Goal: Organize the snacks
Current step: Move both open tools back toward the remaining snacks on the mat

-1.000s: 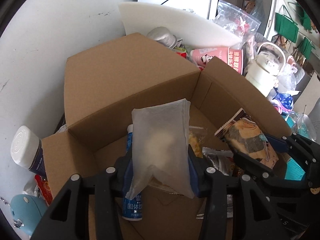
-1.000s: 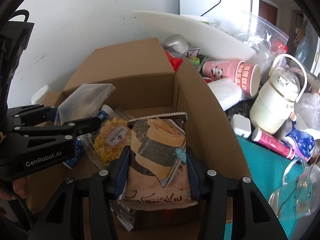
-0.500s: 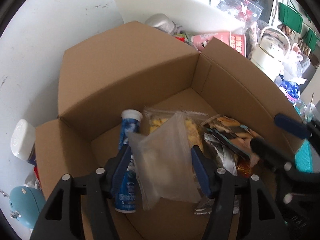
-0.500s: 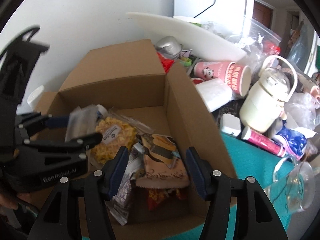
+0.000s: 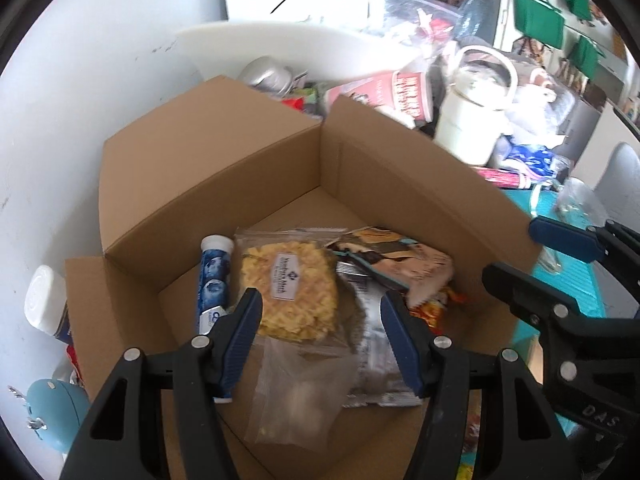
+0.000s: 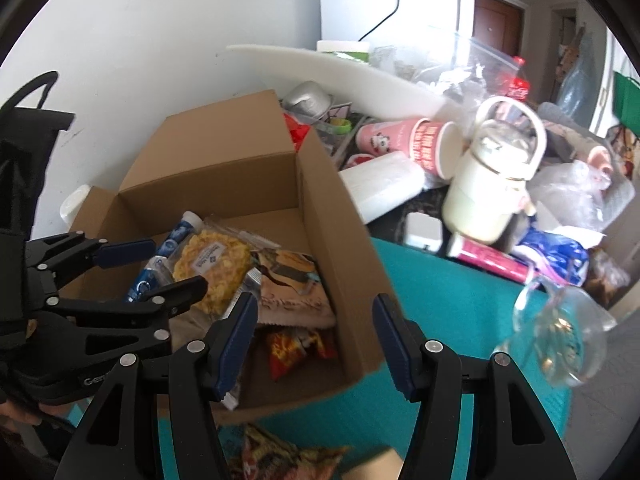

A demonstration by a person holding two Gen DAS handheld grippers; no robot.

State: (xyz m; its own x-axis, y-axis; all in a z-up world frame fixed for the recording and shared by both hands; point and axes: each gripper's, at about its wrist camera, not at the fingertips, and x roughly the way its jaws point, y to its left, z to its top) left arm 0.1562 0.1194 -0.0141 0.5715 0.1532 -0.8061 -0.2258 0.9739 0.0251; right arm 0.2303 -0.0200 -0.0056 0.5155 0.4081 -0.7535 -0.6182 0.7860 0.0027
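Both snack packets now lie in the cardboard box [image 5: 224, 168], and both grippers stand empty above it.

A second ago the left gripper [image 5: 320, 328] clamped the clear zip bag [image 5: 298, 396] and the right gripper [image 6: 314, 332] clamped the seaweed snack packet [image 6: 296, 280]; since then both sets of jaws have been opening, and now they stand apart with nothing pressed between them. The clear zip bag rests near the box's front edge, partly over the yellow noodle-cake bag [image 5: 296, 296]. The seaweed snack packet lies by the box's right wall, over a silver packet [image 5: 372, 356] and a red-orange packet [image 6: 300, 348]. The blue tablet tube [image 5: 214, 280] lies along the left side.
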